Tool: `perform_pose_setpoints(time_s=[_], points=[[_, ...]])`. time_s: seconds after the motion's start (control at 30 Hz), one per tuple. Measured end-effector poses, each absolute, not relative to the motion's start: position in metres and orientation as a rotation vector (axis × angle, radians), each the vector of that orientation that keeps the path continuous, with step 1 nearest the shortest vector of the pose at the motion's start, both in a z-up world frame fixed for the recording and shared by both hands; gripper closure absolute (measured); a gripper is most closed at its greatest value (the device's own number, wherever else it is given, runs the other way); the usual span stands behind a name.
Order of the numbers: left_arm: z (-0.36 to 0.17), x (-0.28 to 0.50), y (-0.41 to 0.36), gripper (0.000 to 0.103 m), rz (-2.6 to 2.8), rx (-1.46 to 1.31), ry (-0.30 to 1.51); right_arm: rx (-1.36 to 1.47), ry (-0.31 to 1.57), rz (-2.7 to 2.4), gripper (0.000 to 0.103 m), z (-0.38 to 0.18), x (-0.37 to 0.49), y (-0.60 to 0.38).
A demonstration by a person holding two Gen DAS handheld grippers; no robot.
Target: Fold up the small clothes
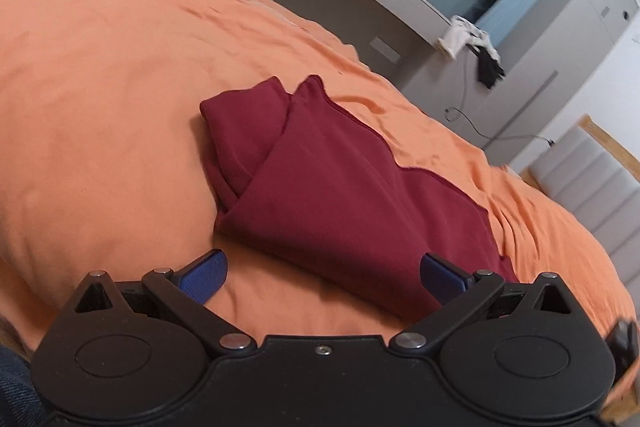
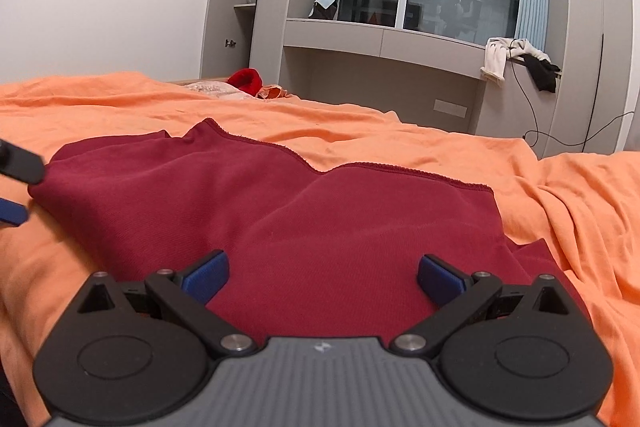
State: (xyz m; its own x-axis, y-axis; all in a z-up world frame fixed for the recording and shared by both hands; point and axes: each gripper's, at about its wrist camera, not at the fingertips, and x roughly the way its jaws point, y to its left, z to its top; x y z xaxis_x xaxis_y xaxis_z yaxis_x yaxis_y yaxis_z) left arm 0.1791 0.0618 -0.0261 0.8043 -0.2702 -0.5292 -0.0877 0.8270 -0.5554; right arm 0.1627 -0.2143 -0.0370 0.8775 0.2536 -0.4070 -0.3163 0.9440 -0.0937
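Dark red garment lies folded on orange bedsheet, centre of left wrist frame; fills centre of right wrist frame too. Left gripper at bottom, jaws spread wide, gripping nothing. Right gripper at bottom, jaws spread over garment, clamping nothing. White cloth on shelf, upper right.
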Motion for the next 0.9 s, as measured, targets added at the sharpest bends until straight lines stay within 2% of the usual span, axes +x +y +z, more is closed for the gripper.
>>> perform_pose_setpoints(time_s=[0.37, 0.5, 0.73, 0.9], points=[[-0.023, 0.222, 0.035, 0.001, 0.001, -0.509, 0.641, -0.148, 0.373, 0.292, 0.000, -0.041, 0.152, -0.219], [-0.032, 0.216, 0.036, 0.009, 0.035, -0.489, 0.575, -0.144, 0.361, 0.290, 0.000, -0.043, 0.152, -0.220], [-0.035, 0.212, 0.041, 0.017, 0.066, -0.496, 0.524, -0.145, 0.354, 0.288, 0.000, -0.045, 0.150, -0.220], [-0.036, 0.211, 0.046, 0.030, 0.108, -0.516, 0.503, -0.146, 0.354, 0.287, 0.000, -0.045, 0.150, -0.220]])
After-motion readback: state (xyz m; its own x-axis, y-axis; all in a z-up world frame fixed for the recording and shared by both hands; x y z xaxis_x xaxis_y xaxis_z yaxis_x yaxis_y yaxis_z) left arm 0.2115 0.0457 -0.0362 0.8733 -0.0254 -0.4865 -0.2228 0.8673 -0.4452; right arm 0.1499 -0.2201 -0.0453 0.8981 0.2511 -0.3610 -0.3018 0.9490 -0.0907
